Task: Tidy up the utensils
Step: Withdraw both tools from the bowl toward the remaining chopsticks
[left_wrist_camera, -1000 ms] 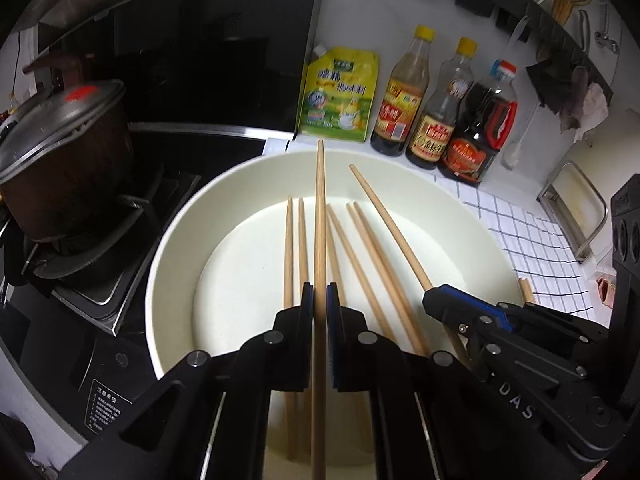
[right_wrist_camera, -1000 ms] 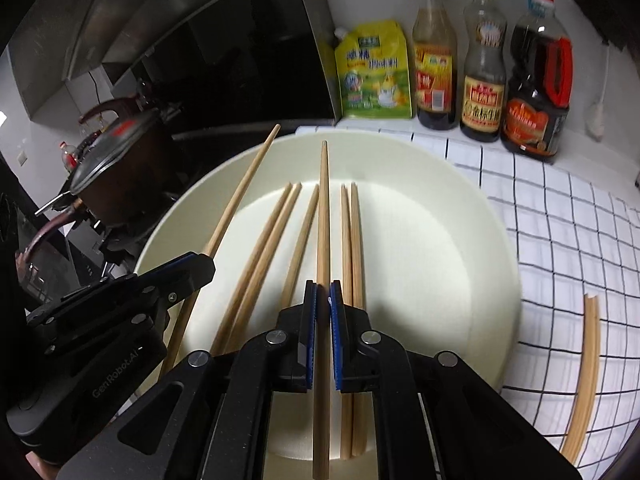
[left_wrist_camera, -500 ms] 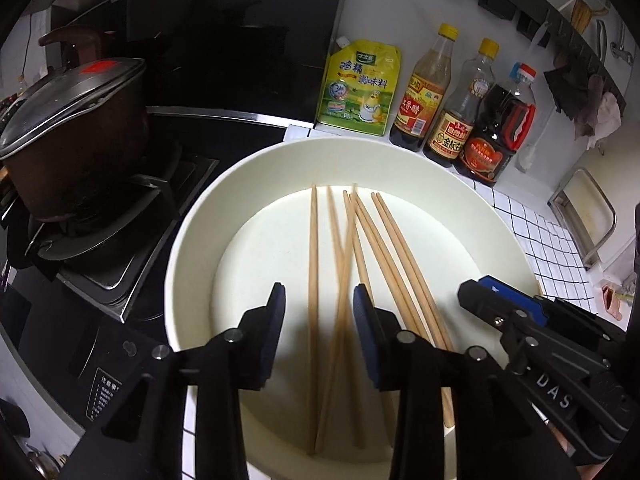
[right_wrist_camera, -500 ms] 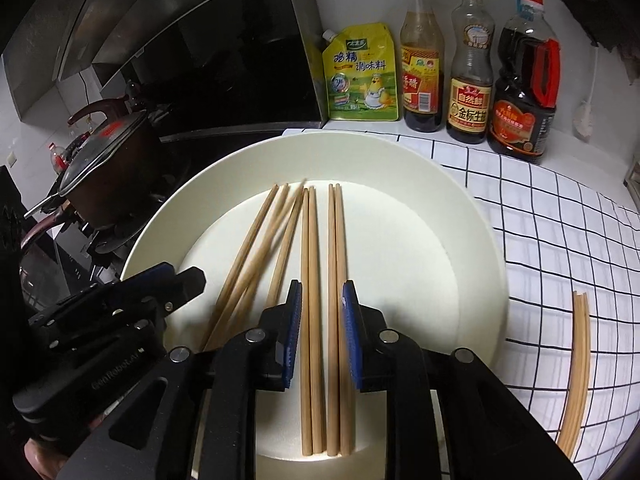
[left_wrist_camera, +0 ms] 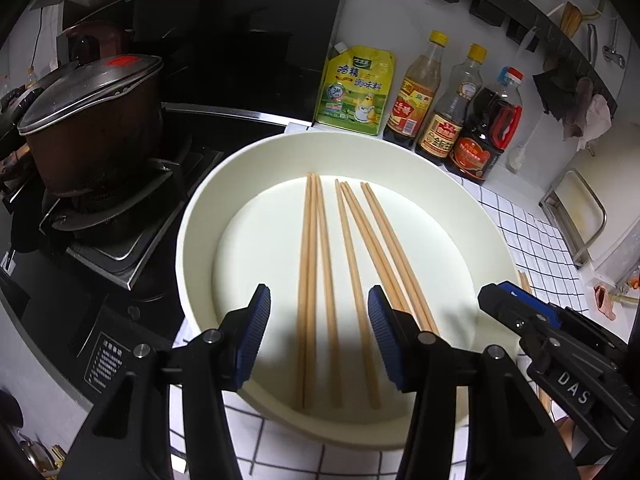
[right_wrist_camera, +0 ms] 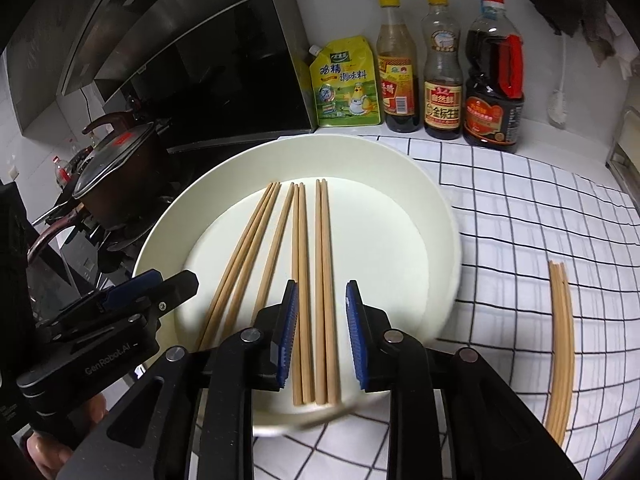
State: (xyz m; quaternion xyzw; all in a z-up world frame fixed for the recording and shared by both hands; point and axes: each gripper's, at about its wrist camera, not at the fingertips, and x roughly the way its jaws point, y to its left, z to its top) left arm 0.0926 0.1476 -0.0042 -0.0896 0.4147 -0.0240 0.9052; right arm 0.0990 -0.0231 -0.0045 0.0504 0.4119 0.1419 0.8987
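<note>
Several wooden chopsticks [left_wrist_camera: 312,260] lie flat and roughly side by side in a wide cream dish [left_wrist_camera: 200,216]. My left gripper [left_wrist_camera: 318,340] hovers over their near ends with its jaws opening; the blue pads touch nothing. In the right wrist view the same chopsticks [right_wrist_camera: 320,248] lie in the dish [right_wrist_camera: 436,216]. My right gripper [right_wrist_camera: 322,336] is above two pairs of them, its jaws opening and clear of the wood. Each gripper shows in the other's view: the right gripper [left_wrist_camera: 516,308] at right, the left gripper [right_wrist_camera: 140,296] at left. A few more chopsticks [right_wrist_camera: 560,340] lie on the checked cloth.
A lidded brown pot [left_wrist_camera: 88,120] sits on the stove to the left of the dish. A yellow seasoning pouch [left_wrist_camera: 356,92] and three sauce bottles [left_wrist_camera: 448,112] stand against the back wall. The black-and-white checked cloth [right_wrist_camera: 520,220] covers the counter at right, with a metal rack [left_wrist_camera: 576,216] beyond.
Both grippers let go of the chopstick each was holding and drew back. Those chopsticks now lie flat in the dish with the others.
</note>
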